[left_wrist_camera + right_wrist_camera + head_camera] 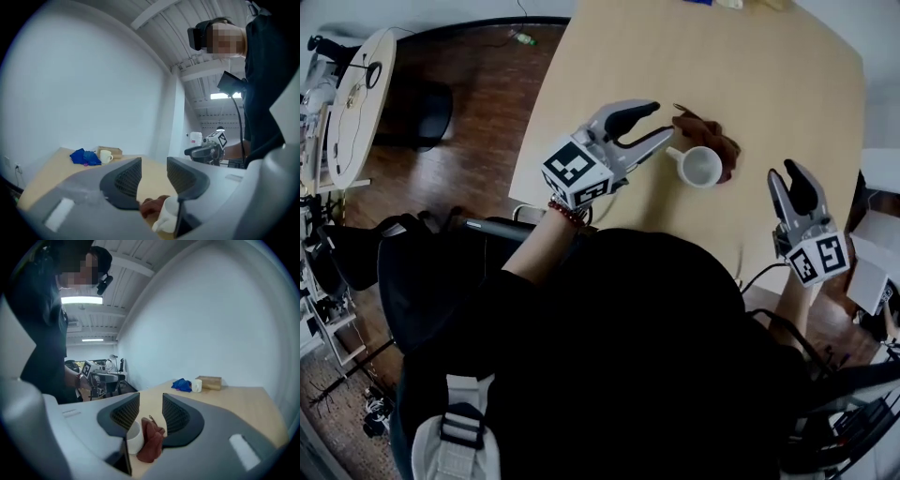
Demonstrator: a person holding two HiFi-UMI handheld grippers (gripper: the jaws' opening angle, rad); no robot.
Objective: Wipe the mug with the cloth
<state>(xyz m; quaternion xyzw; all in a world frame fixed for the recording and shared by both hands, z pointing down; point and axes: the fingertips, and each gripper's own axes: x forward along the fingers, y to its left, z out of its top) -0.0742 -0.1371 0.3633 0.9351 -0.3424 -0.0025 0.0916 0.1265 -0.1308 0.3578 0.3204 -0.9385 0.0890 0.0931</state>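
The pale wooden table point(769, 84) is mostly bare at my end. The white mug point(701, 167) stands upright on it, with the brown cloth point(717, 141) bunched against its far side. My left gripper point(661, 120) and right gripper point(784, 172) hang above the table on either side of the mug, jaws spread, nothing between them. Because cloth and mug touch, I judge a careless pinch at the cloth could shove or tip the mug, which looks light on that smooth top.
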